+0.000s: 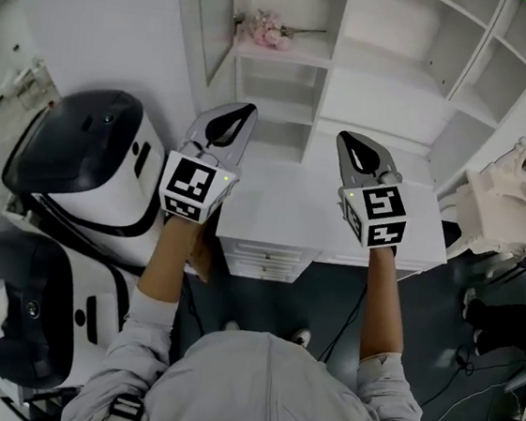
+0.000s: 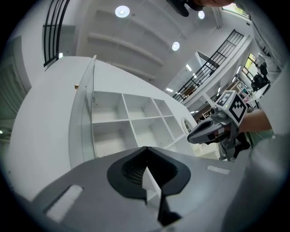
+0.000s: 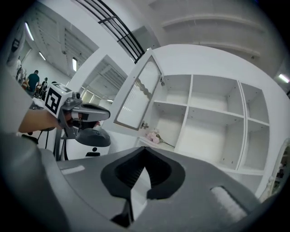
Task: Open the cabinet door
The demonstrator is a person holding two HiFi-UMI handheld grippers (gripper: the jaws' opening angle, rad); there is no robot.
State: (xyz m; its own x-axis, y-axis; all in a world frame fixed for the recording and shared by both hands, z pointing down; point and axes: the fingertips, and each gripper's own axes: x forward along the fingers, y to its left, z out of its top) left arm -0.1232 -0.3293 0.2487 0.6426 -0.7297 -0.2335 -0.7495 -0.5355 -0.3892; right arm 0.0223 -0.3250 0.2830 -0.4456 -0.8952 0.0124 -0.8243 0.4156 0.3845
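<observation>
The room is white, and a white cabinet [image 1: 379, 100] of open shelves stands against the wall above a white worktop [image 1: 286, 212] with small drawers [image 1: 262, 257] under its front edge. The left gripper [image 1: 244, 110] has its jaws closed together with nothing between them. It is held above the worktop's left edge, pointing at the shelves. The right gripper [image 1: 345, 139] is likewise closed and empty, above the right half of the worktop. It is well apart from the left one and roughly level with it. Beyond the left gripper the cabinet door [image 3: 136, 97] stands swung open at the left side of the unit, and neither gripper touches it. Pink flowers [image 1: 267, 31] lie on a shelf in the compartment next to the door's hinges. Two white-and-black machines [image 1: 85, 156] sit on the floor to the left of the worktop.
</observation>
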